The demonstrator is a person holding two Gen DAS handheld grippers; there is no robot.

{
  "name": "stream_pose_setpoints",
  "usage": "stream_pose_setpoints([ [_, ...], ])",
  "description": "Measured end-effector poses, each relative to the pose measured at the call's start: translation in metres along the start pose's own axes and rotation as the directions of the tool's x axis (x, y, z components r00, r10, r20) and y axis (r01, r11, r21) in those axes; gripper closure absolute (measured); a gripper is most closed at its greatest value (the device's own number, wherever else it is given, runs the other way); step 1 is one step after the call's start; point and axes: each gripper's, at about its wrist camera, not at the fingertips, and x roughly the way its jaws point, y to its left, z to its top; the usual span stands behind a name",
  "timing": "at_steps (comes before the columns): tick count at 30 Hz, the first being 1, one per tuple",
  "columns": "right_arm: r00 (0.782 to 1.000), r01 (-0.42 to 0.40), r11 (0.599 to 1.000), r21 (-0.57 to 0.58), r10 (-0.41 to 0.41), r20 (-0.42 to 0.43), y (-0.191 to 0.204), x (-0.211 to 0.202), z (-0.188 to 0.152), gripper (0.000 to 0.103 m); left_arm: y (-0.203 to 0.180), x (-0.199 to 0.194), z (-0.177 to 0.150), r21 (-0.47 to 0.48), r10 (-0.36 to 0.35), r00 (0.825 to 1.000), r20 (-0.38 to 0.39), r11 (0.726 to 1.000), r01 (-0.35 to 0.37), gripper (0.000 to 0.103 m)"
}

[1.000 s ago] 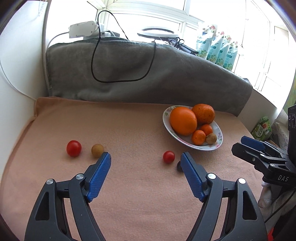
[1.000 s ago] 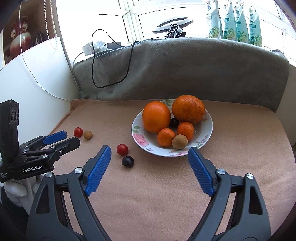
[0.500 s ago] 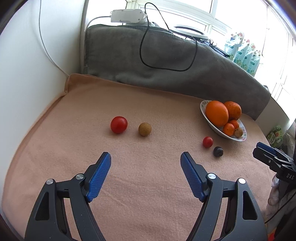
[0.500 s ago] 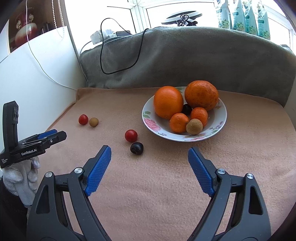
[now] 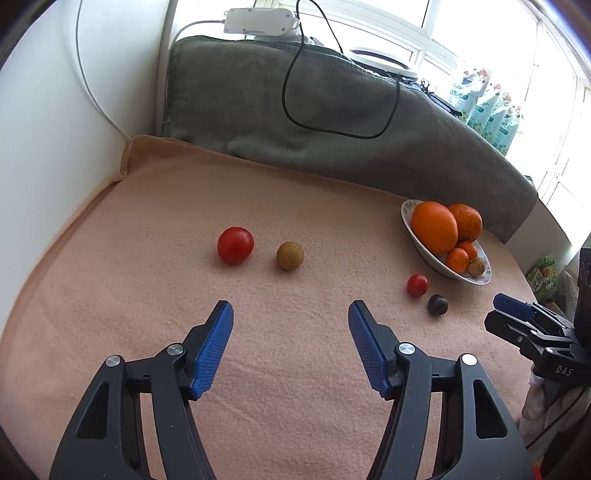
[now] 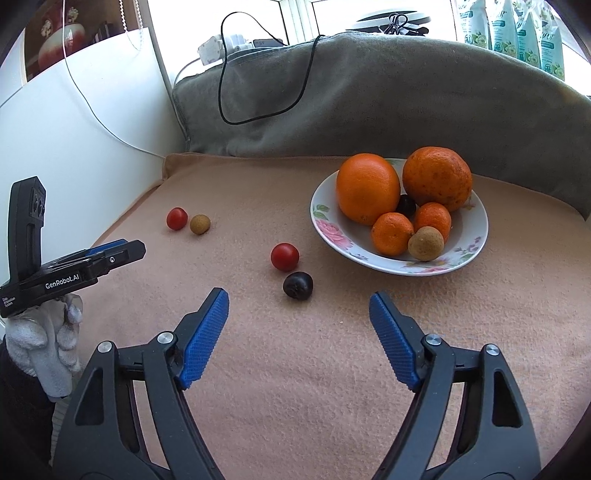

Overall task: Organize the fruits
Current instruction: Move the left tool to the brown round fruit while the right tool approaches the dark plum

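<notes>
A flowered white plate [image 6: 469,240] holds two big oranges [image 6: 367,188], two small mandarins, a brown longan and a dark fruit. On the peach cloth lie a red tomato [image 5: 235,244] and a brown longan [image 5: 290,255], just beyond my left gripper [image 5: 291,314]. Its jaws are closing with nothing between them. A second tomato [image 6: 284,256] and a dark plum [image 6: 298,285] lie left of the plate, just ahead of my right gripper [image 6: 297,301]. Its jaws are closing too, and the plum sits beyond their tips, untouched.
A grey blanket [image 5: 332,110] with a black cable [image 5: 295,110] rises behind the cloth. A white wall [image 5: 55,129] bounds the left side. Green pouches [image 6: 517,33] stand on the sill. A gloved hand [image 6: 40,339] carries the left gripper [image 6: 136,249].
The left gripper swung left, away from the plate, so the left tomato and longan now lie ahead of it. The right gripper came lower and closer to the plum. Both jaws have narrowed.
</notes>
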Motion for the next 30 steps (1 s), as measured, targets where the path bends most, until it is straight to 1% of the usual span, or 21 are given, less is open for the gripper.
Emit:
stream_pose_setpoints([
  [2, 1.000, -0.008, 1.000, 0.009, 0.008, -0.012, -0.002, 0.004, 0.000, 0.028, -0.001, 0.005, 0.003, 0.003, -0.006, 1.000, -0.007, 1.000, 0.006, 0.042],
  [5, 0.999, -0.018, 1.000, 0.017, 0.019, -0.028, -0.004, 0.009, 0.001, 0.033, -0.005, 0.012, 0.008, 0.021, -0.022, 1.000, -0.015, 1.000, 0.023, 0.046],
  [8, 0.999, -0.023, 1.000, 0.013, 0.023, -0.037, -0.003, 0.013, 0.002, 0.038, -0.009, 0.021, 0.013, 0.048, -0.015, 1.000, -0.022, 0.999, 0.016, 0.047],
  [10, 0.999, -0.022, 1.000, 0.014, 0.023, -0.039, -0.003, 0.016, 0.003, 0.039, -0.010, 0.027, 0.017, 0.054, -0.013, 1.000, -0.028, 0.998, 0.015, 0.050],
  [15, 0.998, -0.030, 0.999, 0.025, 0.031, -0.058, -0.004, 0.023, 0.004, 0.046, -0.011, 0.039, 0.023, 0.067, -0.008, 0.999, -0.033, 0.998, 0.010, 0.051],
  [18, 0.997, -0.029, 0.999, 0.022, 0.030, -0.068, -0.004, 0.028, 0.006, 0.050, -0.011, 0.048, 0.025, 0.079, 0.001, 0.999, -0.042, 0.997, 0.002, 0.057],
  [19, 0.997, -0.028, 0.999, 0.022, 0.029, -0.073, -0.004, 0.030, 0.007, 0.051, -0.011, 0.051, 0.026, 0.080, 0.004, 0.999, -0.046, 0.997, 0.000, 0.058],
  [23, 0.996, -0.024, 0.999, 0.027, 0.027, -0.090, -0.005, 0.039, 0.009, 0.053, -0.010, 0.061, 0.029, 0.089, 0.018, 0.998, -0.055, 0.996, -0.013, 0.059],
  [25, 0.995, -0.030, 0.999, 0.035, 0.033, -0.097, -0.006, 0.042, 0.009, 0.056, -0.010, 0.066, 0.031, 0.096, 0.025, 0.998, -0.060, 0.995, -0.019, 0.060],
  [27, 0.994, -0.031, 0.999, 0.043, 0.035, -0.104, -0.008, 0.045, 0.011, 0.057, -0.011, 0.070, 0.032, 0.100, 0.026, 0.997, -0.066, 0.995, -0.020, 0.063],
  [30, 0.993, -0.036, 0.998, 0.048, 0.041, -0.112, -0.007, 0.049, 0.013, 0.057, -0.012, 0.075, 0.034, 0.106, 0.037, 0.997, -0.074, 0.994, -0.029, 0.063],
])
